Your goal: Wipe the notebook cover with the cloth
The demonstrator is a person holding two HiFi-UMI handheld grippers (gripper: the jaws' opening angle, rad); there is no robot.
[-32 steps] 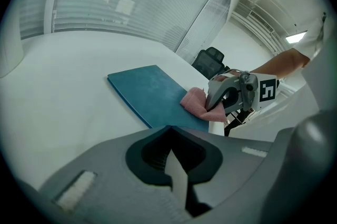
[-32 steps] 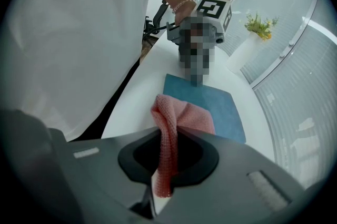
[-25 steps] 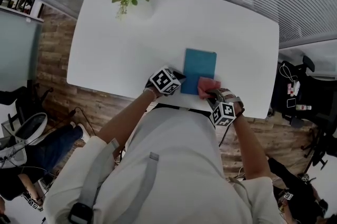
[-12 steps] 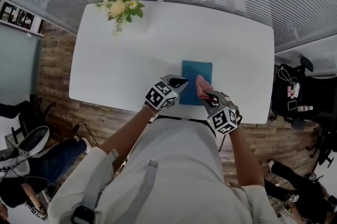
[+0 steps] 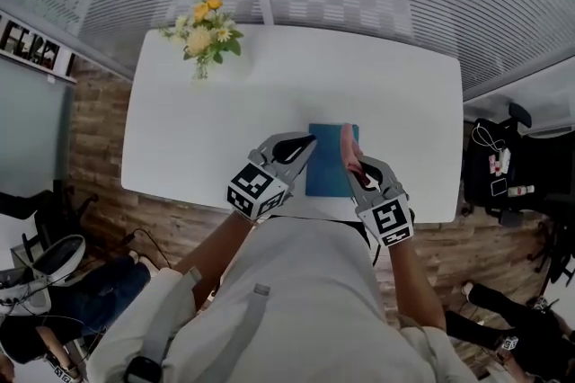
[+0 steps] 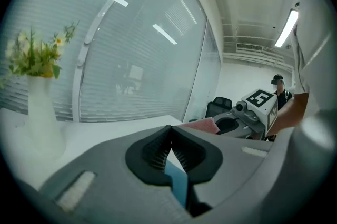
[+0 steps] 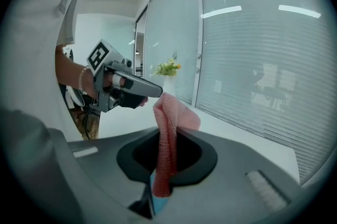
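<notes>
Right now we see the right gripper jaws clamped on the pink cloth and the left gripper jaws shut empty. The blue notebook lies between them near the counter front edge.

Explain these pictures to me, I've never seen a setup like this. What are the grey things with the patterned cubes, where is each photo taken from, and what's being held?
There is no robot here. A person holds a two-jaw gripper in each hand, and the patterned cubes are part of those grippers. The top-down picture comes from a camera on the person's head. The other two come from cameras riding on each gripper, looking along its jaws. On the white table lies a blue notebook, and a vase of flowers stands at the far corner. The right gripper is clamped on a pink cloth over the notebook. The left gripper has its jaws together, empty, at the notebook's left edge.
</notes>
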